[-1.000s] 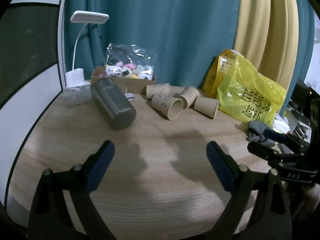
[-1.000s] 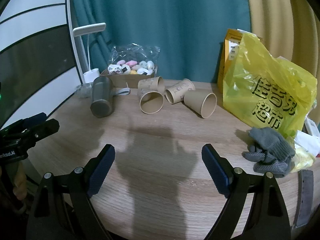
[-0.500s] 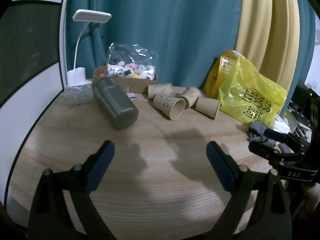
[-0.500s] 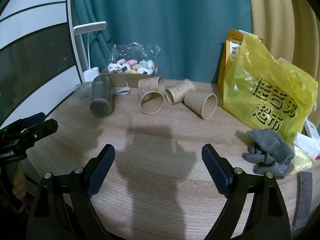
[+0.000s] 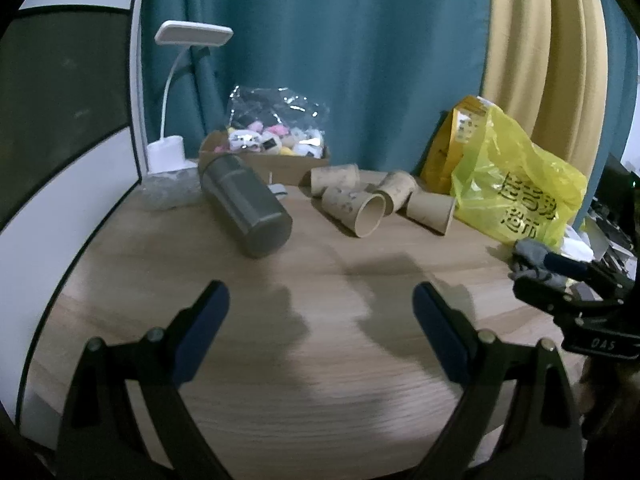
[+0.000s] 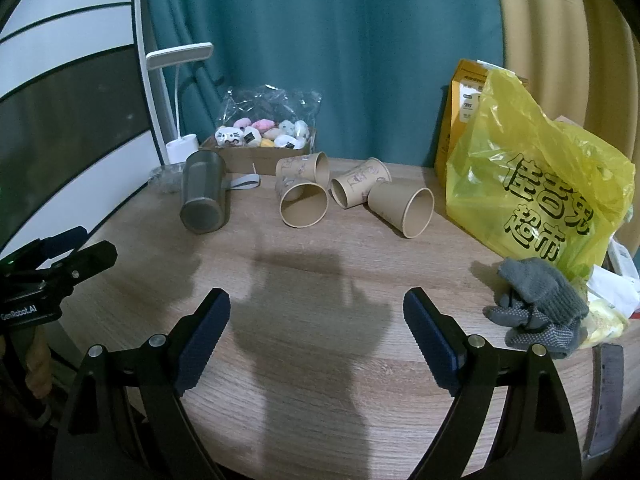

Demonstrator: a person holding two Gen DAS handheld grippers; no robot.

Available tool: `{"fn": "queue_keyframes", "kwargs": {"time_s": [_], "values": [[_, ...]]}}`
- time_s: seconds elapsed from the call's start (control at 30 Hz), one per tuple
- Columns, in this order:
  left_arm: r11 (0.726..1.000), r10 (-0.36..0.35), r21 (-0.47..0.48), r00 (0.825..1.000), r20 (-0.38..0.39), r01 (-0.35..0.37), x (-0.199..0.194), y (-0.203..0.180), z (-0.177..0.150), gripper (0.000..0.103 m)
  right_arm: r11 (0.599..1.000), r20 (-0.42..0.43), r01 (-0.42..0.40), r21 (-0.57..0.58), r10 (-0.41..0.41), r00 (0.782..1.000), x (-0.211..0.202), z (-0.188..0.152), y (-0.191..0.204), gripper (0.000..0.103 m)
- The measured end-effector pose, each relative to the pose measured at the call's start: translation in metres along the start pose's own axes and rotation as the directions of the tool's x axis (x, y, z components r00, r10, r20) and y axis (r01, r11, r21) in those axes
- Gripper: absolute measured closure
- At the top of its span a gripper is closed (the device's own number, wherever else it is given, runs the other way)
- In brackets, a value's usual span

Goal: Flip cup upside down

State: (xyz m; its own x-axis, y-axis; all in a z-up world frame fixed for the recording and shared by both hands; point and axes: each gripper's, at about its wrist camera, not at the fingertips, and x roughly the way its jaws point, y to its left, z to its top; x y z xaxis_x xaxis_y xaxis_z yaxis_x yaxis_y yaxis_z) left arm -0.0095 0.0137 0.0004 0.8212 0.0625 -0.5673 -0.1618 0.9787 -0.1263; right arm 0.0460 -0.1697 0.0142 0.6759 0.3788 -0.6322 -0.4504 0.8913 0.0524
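Note:
Several brown paper cups lie on their sides at the back of the wooden table (image 6: 320,320): one with its mouth toward me (image 6: 303,203), one behind it (image 6: 304,166), one in the middle (image 6: 358,187) and one at the right (image 6: 402,208). They also show in the left wrist view (image 5: 354,210). My left gripper (image 5: 320,316) is open and empty, well short of the cups. My right gripper (image 6: 316,318) is open and empty, also short of them. Each gripper shows at the edge of the other's view.
A grey steel flask (image 6: 202,196) lies on its side left of the cups. A cardboard box of plush toys (image 6: 260,148) and a white desk lamp (image 6: 180,56) stand behind. A yellow plastic bag (image 6: 536,184) and grey gloves (image 6: 536,304) lie at the right.
Both grippers have drifted slightly forward and tilted, so the cups and flask sit a little nearer in view. Both stay open and empty.

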Motion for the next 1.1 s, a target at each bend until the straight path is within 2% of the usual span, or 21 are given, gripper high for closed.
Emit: {"fn": "queue_keyframes", "kwargs": {"time_s": [1.1], "values": [[1.0, 0.001, 0.0, 1.0, 0.002, -0.001, -0.0013, 0.0001, -0.001, 0.009, 1.0, -0.004, 0.002, -0.003, -0.002, 1.0, 0.0016, 0.0018, -0.0013, 0.012]]}}
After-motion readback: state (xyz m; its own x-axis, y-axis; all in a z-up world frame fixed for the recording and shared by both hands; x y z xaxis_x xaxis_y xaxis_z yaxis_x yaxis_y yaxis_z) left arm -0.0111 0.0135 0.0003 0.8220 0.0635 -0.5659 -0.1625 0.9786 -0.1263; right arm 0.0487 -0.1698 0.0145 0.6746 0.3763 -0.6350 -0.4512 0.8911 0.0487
